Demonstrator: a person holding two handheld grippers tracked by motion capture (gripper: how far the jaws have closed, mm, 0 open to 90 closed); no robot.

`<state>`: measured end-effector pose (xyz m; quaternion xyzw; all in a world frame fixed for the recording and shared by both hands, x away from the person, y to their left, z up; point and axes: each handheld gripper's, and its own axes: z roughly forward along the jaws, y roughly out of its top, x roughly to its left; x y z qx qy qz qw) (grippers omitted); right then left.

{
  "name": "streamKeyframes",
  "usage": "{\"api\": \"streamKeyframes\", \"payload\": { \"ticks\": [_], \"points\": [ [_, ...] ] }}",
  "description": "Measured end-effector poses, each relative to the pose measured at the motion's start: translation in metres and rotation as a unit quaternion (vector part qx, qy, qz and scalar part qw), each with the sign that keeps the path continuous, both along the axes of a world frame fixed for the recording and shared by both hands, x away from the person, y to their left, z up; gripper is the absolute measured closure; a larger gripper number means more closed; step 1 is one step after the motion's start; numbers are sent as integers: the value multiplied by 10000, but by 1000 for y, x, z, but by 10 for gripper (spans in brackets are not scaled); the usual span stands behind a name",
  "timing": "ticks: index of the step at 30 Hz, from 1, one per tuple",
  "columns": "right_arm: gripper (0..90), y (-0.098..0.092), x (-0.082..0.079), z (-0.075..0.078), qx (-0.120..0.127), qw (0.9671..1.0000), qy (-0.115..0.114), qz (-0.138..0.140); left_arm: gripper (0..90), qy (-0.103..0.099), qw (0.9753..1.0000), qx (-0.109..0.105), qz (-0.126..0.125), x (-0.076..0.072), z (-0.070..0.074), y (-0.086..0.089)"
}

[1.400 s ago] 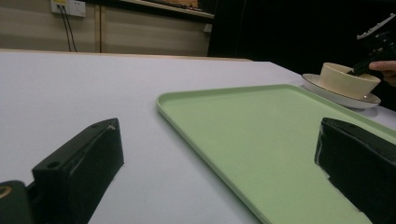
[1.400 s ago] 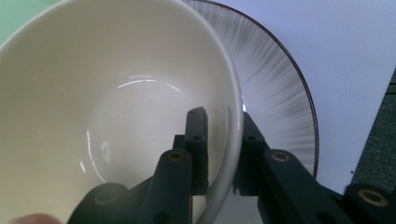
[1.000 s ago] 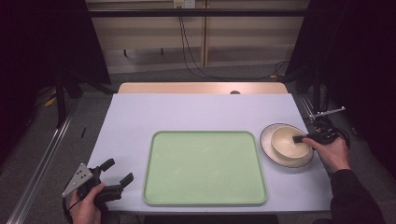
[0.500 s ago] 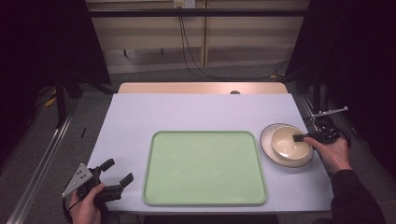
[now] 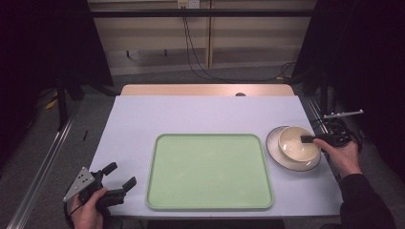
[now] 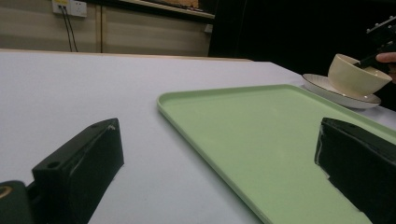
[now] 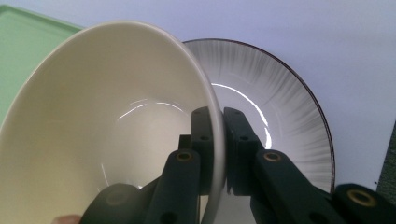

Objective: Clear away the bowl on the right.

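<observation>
Pinching the rim of the cream bowl between both jaws, one inside and one outside the wall: right gripper, clamped tight. Bowl tilted, lifted on one side above the dark-rimmed plate, near the table's right edge, just beside the green tray. Seen from the high view, same bowl over the same plate. Resting at the table's front left corner, left gripper, jaws wide apart, nothing between them, tray's near-left corner ahead.
</observation>
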<state>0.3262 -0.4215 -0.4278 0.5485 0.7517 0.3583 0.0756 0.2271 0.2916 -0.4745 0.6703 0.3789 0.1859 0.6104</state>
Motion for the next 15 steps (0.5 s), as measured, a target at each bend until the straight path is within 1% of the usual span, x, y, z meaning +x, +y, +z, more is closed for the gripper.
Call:
{"api": "streamKeyframes", "payload": {
  "ticks": [2,4,7,8,11,12,15],
  "points": [
    [843,-1,-2,2,58,10000,-64,0,12,-1,10000,1,0,0,0,0],
    [844,-2,-3,3,77,10000,-54,-6,12,0,10000,0,1,0,0,0],
    [843,-4,-5,5,154,9998,-140,-37,12,1,10000,-12,5,0,0,0],
    [843,-4,-6,6,166,9998,-130,-38,12,-1,10000,3,-1,0,0,0],
    [843,-5,-8,8,228,9996,-194,-23,12,2,10000,4,-4,0,0,0],
    [843,-5,-9,8,216,9994,-252,-15,12,1,10000,3,-4,0,0,0],
    [843,-4,-9,12,240,9993,-295,15,12,9,10000,2,-6,0,0,0]
  ]
}}
